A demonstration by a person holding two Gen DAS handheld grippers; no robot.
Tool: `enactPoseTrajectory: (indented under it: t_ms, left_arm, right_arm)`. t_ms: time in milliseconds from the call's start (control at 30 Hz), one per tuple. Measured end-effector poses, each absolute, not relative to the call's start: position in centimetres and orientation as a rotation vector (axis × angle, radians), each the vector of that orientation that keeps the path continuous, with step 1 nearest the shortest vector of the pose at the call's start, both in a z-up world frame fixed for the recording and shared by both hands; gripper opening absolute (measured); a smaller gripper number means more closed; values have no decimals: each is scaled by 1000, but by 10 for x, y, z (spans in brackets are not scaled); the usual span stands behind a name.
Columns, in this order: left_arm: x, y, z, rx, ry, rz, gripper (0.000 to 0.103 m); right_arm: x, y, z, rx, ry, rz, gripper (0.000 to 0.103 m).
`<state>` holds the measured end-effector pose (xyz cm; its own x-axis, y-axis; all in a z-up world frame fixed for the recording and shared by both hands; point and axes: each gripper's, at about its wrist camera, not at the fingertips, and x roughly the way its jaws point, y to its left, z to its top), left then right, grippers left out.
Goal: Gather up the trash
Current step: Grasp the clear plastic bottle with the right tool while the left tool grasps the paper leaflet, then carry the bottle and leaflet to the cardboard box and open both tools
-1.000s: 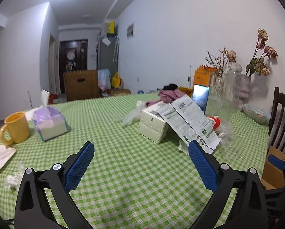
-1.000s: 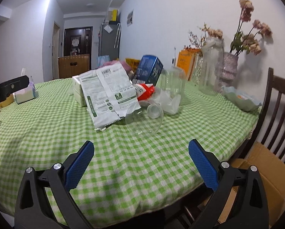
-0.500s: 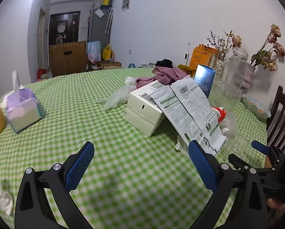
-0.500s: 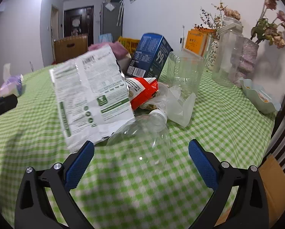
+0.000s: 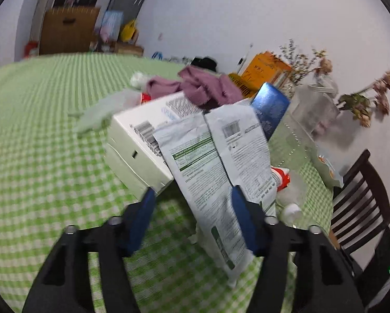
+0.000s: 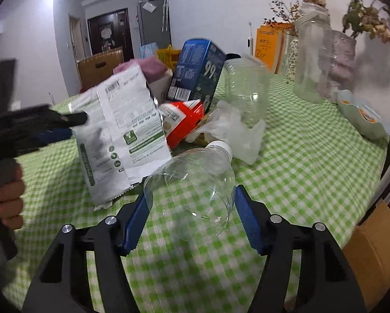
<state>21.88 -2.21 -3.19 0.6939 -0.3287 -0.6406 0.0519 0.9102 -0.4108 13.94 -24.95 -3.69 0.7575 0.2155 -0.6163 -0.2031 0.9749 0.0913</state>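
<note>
Trash sits heaped toward the right end of the green-checked table [image 6: 312, 140], and both grippers have closed in on it from open cloth a second ago, so the first two pickups look about to happen at once. Biggest of the pile is a white carton [image 5: 140, 140], with a large printed foil bag [image 5: 215, 161] leaning against it; the left gripper [image 5: 192, 208] now straddles the bag's lower part, its jaws closing but, as far as the blur allows, not yet pinching it. Behind stand a blue box [image 6: 197, 70], a clear jar [image 6: 247, 88] that appears empty, and a red snack wrapper [image 6: 184, 122] beside crumpled clear plastic [image 6: 231, 130]. Nearest the table's front edge lies an empty clear bottle [image 6: 192, 182] on its side (white cap pointing away), and the right gripper [image 6: 191, 214] has its jaws closing around the bottle's base, pads just beside the walls, contact unclear. A cardboard box [image 6: 372, 247] below the right edge may be the bin; its contents are hidden.
</note>
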Motion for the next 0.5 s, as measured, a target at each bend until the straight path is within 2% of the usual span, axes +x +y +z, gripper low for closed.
enactPoseTrajectory:
  t_ms: [33,67,100,167,200,500]
  left_arm:
    - [222,-23,-34,-399,796,-209,40]
    - [224,-23,-36,-416,805,-219,26]
    - [225,-25,-37,-430,818,-241,19]
    - [224,-31,-33,-422,820,-265,13]
    - [221,-35,-29,-396,807,-277,5]
    - [180,-51,48,-373,609,-361,0]
  right_arm:
    - [136,-253,-32,29,665,237,63]
    - [134,-256,-30,34,658,244,63]
    - [131,-259,-26,38,650,253,63]
    - [126,-263,-18,46,634,285,63]
    - [123,-265,-14,48,623,303,63]
    - [111,-281,13,79,529,368,63]
